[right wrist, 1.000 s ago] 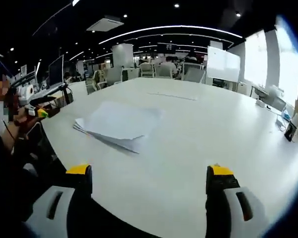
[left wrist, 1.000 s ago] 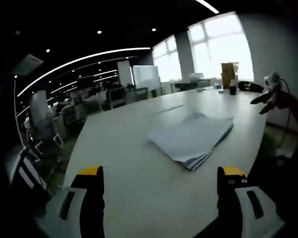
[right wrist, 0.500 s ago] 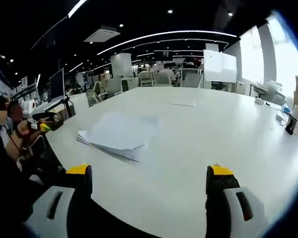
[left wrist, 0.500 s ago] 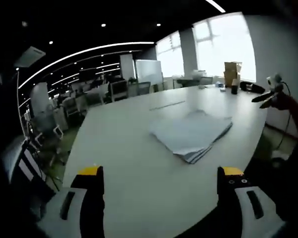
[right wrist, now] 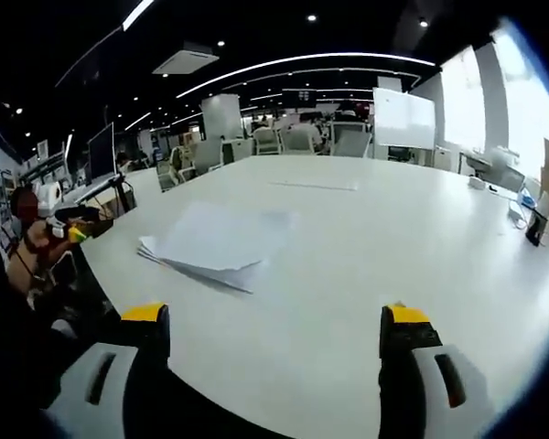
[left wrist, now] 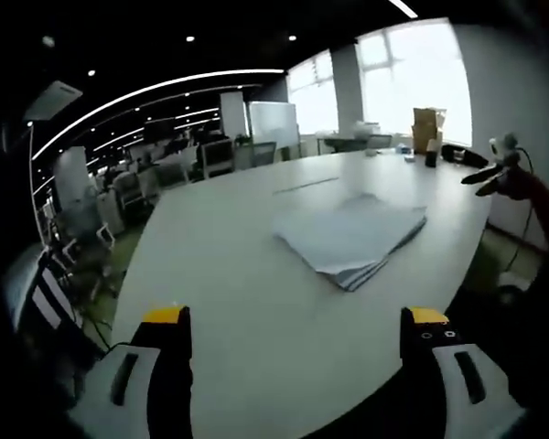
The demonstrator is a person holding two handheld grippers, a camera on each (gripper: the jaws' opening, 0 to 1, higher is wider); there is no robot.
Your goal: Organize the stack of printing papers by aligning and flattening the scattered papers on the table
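A loose stack of white printing papers (left wrist: pixel 352 236) lies fanned and uneven on the large white table (left wrist: pixel 229 274), near its right edge in the left gripper view. The same stack of papers (right wrist: pixel 218 241) appears left of centre on the table (right wrist: pixel 366 274) in the right gripper view. My left gripper (left wrist: pixel 295 320) is open, held back from the stack over the table's near edge. My right gripper (right wrist: pixel 273 315) is open too, with nothing between its yellow-tipped jaws, well short of the papers. The other gripper (left wrist: pixel 489 171) pokes in at the far right of the left gripper view.
Office chairs and desks (left wrist: pixel 165 174) crowd the room beyond the table. A whiteboard (right wrist: pixel 403 119) stands at the back. A cardboard box (left wrist: pixel 427 133) and small items sit at the table's far end by the windows. A person (right wrist: pixel 27 242) shows at the left.
Both views have shifted slightly as the hands moved; the papers sit a little closer in the left gripper view. The stack itself has not moved. Both grippers stay open.
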